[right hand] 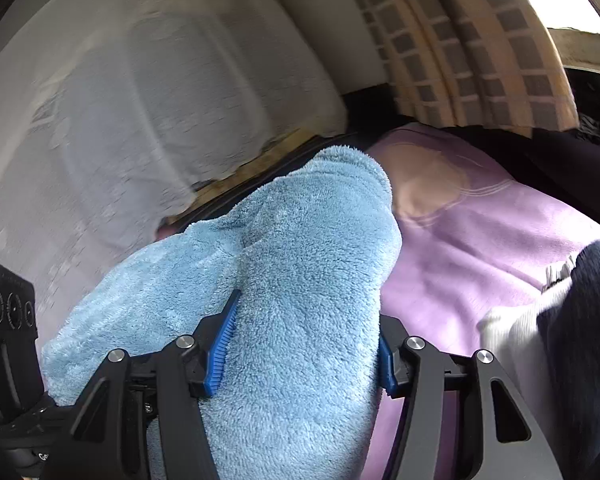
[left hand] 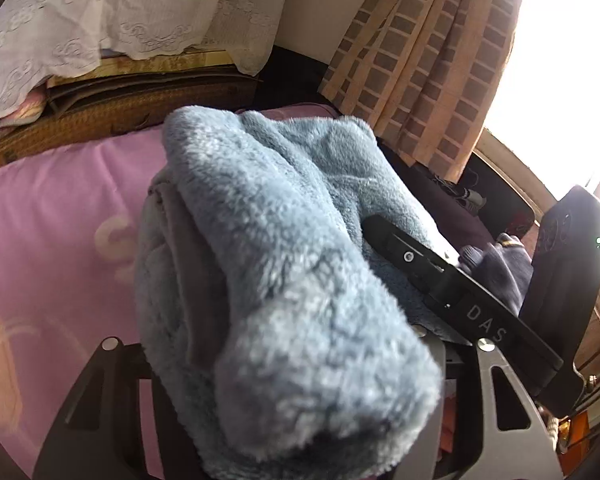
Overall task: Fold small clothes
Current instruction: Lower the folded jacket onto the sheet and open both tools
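We have a thick, light-blue fleece garment bunched between our two grippers, and it fills the middle of both wrist views. Its pile is plush and short, a clearer sky blue in the right wrist view and a greyer, duller blue in the left wrist view, where part of a smoother grey inner face shows along its left edge. The cloth is folded over on itself into a fat roll with rounded ends, lifted above the pink-purple bedsheet that spreads behind and beside it.

Our right gripper has its jaws about half apart, and the blue ribbed pads press into the fleece from both sides, so the roll is clamped between them. Our left gripper is mostly buried under the fleece; the cloth sits between its fingers and drapes over them, so it is gripped there too, at a similar half-wide spread.

In the left wrist view the right gripper's black body crosses the right of the frame, with a dark-gloved hand behind it. A checked curtain hangs at upper right, white lace cloth at upper left.
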Tool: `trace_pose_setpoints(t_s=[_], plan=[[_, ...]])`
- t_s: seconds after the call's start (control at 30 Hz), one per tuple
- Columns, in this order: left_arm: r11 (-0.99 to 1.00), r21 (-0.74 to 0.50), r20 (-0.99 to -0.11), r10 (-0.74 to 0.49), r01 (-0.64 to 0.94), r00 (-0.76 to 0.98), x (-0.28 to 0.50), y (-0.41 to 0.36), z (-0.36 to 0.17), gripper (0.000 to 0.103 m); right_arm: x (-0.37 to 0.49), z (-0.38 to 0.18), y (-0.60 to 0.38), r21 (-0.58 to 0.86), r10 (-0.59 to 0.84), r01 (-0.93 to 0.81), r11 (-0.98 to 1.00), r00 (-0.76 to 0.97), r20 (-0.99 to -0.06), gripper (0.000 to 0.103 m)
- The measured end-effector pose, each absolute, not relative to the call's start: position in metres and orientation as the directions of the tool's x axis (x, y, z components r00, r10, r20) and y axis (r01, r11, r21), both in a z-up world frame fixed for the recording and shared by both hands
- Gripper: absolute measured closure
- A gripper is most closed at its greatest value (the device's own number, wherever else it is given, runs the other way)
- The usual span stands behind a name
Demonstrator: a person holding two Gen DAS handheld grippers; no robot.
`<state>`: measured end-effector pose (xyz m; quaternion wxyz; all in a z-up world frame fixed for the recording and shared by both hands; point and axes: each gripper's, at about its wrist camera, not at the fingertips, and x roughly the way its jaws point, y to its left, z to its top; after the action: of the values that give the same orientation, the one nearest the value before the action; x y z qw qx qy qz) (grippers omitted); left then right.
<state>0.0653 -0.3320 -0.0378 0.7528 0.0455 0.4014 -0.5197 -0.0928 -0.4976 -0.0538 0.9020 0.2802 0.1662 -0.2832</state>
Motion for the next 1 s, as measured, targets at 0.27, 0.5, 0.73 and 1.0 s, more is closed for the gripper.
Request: trace_pose_setpoints(t_s=[0.27,0.5,0.73,1.0], plan=[[0.518,-0.390,-0.729,-0.679,0.761,0.089,0.110,-0.379,-0.126,0.029,-0.060,-0.139,-0.557,0.447,-0.427,0.717,0.535,0.686,-0.590,0.037],[0.608,-0.286,-0.750,-0.623,0.741,0.223,0.103,-0.363,-0.117,0.009,-0.065,-0.133,-0.551,0.459,-0.407,0.701,0.545,0.700,-0.587,0.025],[0.674,-0.153,-0.732,-0.569,0.722,0.376,0.085,-0.336,-0.096,0.005,-0.075,-0.090,-0.499,0.251,-0.534,0.714,0.653,0.670,-0.516,0.011],[0.728,-0.279,-0.728,-0.586,0.627,0.356,0.116,-0.304,-0.096,0.004,-0.088,-0.084,-0.476,0.115,-0.611,0.732,0.672,0.636,-0.472,0.011]])
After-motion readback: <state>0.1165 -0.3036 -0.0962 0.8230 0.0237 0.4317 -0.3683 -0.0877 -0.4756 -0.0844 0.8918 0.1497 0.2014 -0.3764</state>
